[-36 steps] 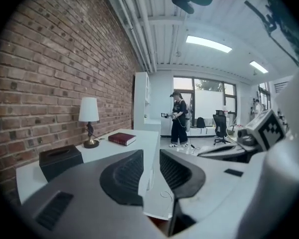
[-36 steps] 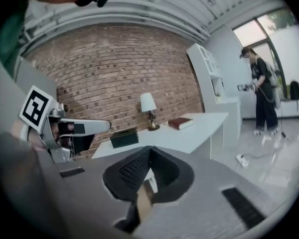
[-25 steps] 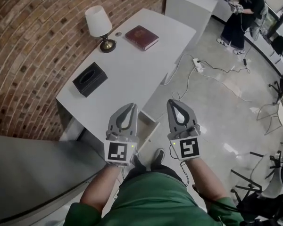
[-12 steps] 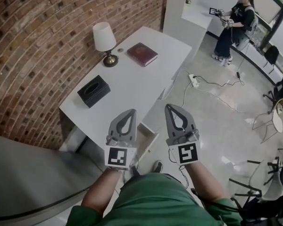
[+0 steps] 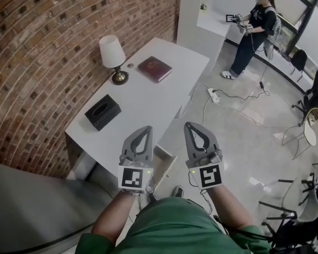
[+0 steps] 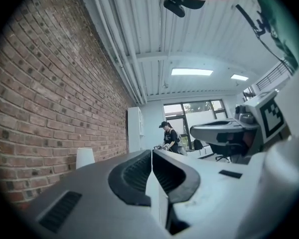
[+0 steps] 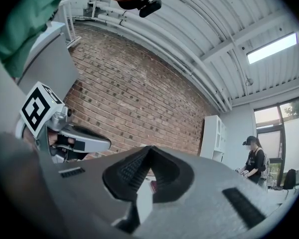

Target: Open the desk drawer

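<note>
A white desk (image 5: 148,99) runs along the brick wall in the head view. Below its near edge a white drawer-like box (image 5: 167,156) juts out, partly hidden between my grippers. My left gripper (image 5: 147,129) and right gripper (image 5: 191,125) are side by side in front of me, in the air before the desk's near end, touching nothing. Both are shut and hold nothing. In the left gripper view the left gripper (image 6: 152,151) points level along the wall, jaws meeting at the tip. The right gripper (image 7: 149,147) in its own view is closed the same way.
On the desk stand a lamp (image 5: 112,57), a dark red book (image 5: 155,69) and a black tissue box (image 5: 102,111). A power strip (image 5: 212,94) with cables lies on the floor. A person (image 5: 252,30) stands far off. Chairs (image 5: 307,131) are at right.
Both grippers have risen a little together and stay shut. The head view has tilted up and shows more of the far room.
</note>
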Action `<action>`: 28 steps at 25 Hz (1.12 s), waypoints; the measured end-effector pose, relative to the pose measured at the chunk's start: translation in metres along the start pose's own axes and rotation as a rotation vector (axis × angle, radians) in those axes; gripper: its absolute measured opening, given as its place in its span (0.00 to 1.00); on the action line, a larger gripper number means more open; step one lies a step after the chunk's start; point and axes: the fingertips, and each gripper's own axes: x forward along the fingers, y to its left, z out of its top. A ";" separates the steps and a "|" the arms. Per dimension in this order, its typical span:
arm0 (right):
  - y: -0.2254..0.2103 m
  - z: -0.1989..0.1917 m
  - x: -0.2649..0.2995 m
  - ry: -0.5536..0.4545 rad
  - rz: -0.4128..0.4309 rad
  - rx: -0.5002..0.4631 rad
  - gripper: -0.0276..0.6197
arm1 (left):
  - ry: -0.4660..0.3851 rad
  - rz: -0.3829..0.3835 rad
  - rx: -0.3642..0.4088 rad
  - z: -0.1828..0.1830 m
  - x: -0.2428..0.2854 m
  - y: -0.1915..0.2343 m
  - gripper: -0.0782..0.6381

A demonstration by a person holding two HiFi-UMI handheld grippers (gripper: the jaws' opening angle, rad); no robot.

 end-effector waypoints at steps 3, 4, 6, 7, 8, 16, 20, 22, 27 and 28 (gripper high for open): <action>-0.004 0.001 0.000 -0.003 -0.006 -0.008 0.05 | 0.010 -0.008 -0.002 -0.004 0.003 -0.003 0.12; -0.004 0.001 0.000 -0.001 -0.006 -0.010 0.05 | 0.014 -0.009 -0.003 -0.005 0.003 -0.004 0.12; -0.006 0.000 0.001 0.003 -0.004 -0.012 0.05 | 0.019 -0.011 -0.003 -0.007 0.005 -0.005 0.12; -0.006 -0.001 0.001 0.004 -0.002 -0.013 0.05 | 0.022 -0.011 -0.004 -0.008 0.006 -0.005 0.12; -0.007 -0.001 0.001 0.006 -0.001 -0.012 0.05 | 0.024 -0.011 -0.006 -0.009 0.007 -0.005 0.12; -0.008 -0.008 0.004 0.019 0.014 0.003 0.05 | 0.035 0.006 -0.015 -0.014 0.009 -0.003 0.12; -0.009 -0.009 0.006 0.006 0.019 0.012 0.05 | 0.041 0.010 -0.013 -0.016 0.010 -0.004 0.12; -0.009 -0.010 0.007 0.007 0.022 0.022 0.05 | 0.041 0.012 -0.013 -0.017 0.010 -0.003 0.12; -0.012 -0.013 0.006 0.006 0.025 0.036 0.05 | 0.042 0.012 -0.013 -0.016 0.012 -0.005 0.12; -0.013 -0.013 0.006 0.005 0.025 0.038 0.05 | 0.042 0.012 -0.014 -0.015 0.013 -0.005 0.12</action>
